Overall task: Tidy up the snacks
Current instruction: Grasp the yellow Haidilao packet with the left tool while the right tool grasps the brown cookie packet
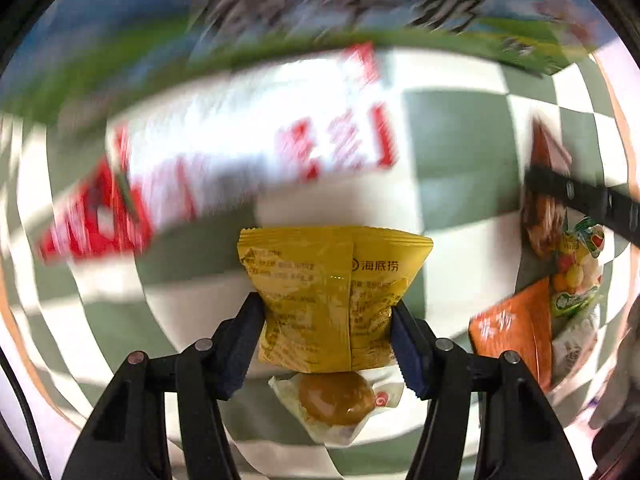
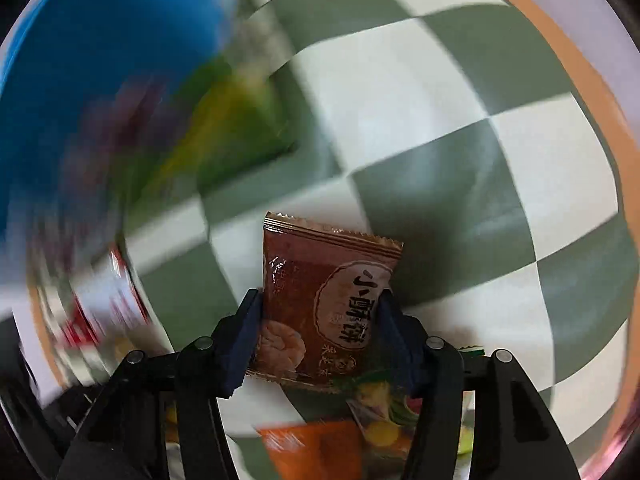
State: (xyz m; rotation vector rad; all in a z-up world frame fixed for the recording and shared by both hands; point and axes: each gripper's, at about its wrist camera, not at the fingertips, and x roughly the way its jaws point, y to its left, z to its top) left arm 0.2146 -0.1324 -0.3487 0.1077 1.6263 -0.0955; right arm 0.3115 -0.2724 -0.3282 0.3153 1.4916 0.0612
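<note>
Left gripper (image 1: 327, 312) is pinching a light, crinkly yellow snack packet (image 1: 332, 280) across its middle; right gripper (image 2: 320, 312) is likewise squeezing a soft brown pastry packet (image 2: 324, 300).

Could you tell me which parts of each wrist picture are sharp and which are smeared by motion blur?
Left wrist: the yellow packet in the left tool is sharp; the red-and-white bag behind is smeared. Right wrist: the brown biscuit packet in the right tool is sharp; the blue container is streaked.
</note>
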